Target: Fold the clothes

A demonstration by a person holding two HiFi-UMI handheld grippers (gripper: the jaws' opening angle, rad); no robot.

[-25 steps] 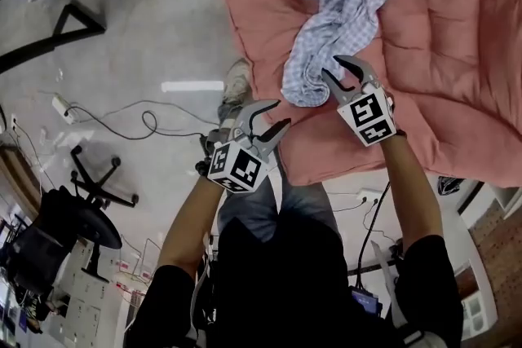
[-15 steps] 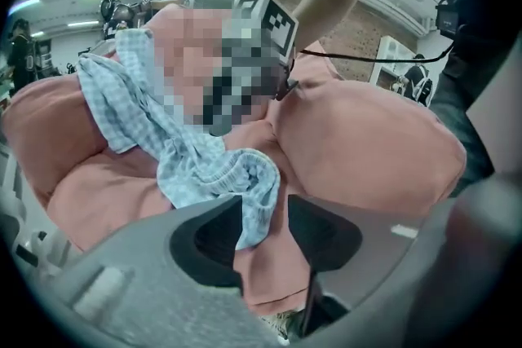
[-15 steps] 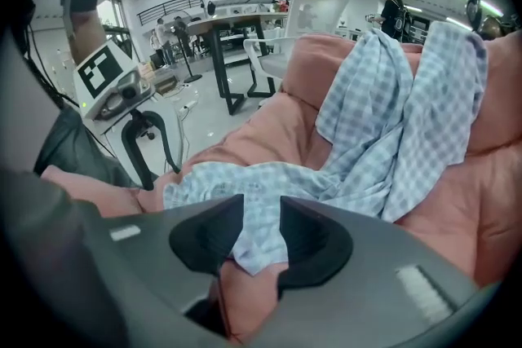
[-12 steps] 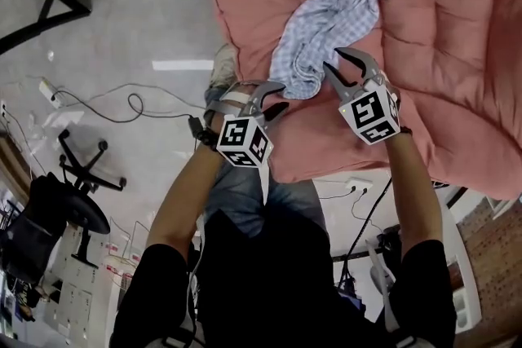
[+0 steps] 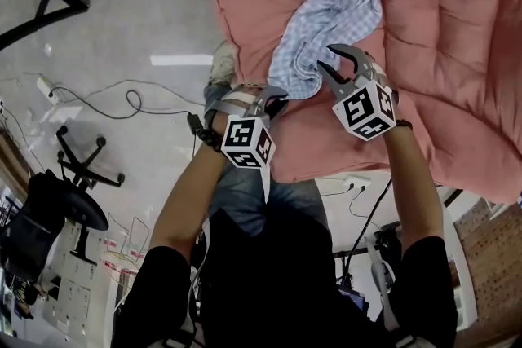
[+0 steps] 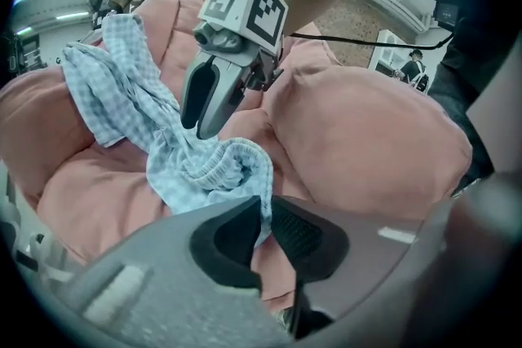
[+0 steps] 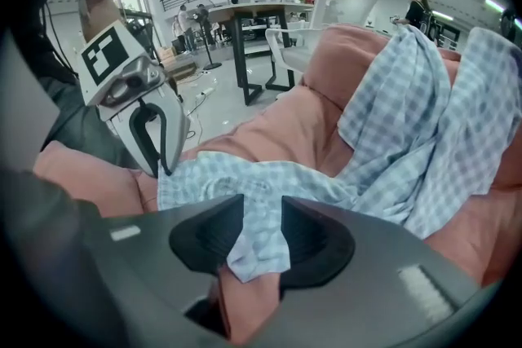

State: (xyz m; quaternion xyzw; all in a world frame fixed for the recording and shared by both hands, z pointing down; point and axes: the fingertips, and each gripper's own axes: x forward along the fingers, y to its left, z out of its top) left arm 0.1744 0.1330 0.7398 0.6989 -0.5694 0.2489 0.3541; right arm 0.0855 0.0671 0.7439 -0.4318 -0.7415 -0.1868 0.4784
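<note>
The checked garment [image 5: 342,4] lies crumpled in a long heap on a pink quilt [image 5: 465,61]. Nothing is flattened or folded yet, so the task looks to be at its very start. The left tongs [image 6: 265,228] have just been closing and now pinch the garment's ribbed near hem. The right tongs [image 7: 257,234] stand spread, with a corner of the cloth between them but not squeezed. Left to do, I judge: grip that corner, pull the cloth flat, then fold. The quilt is soft and puffy. Beside it is a grey floor [image 5: 122,12] with cables [image 5: 139,102] and an office chair [image 5: 73,204]; a desk [image 7: 245,10] stands farther off.
</note>
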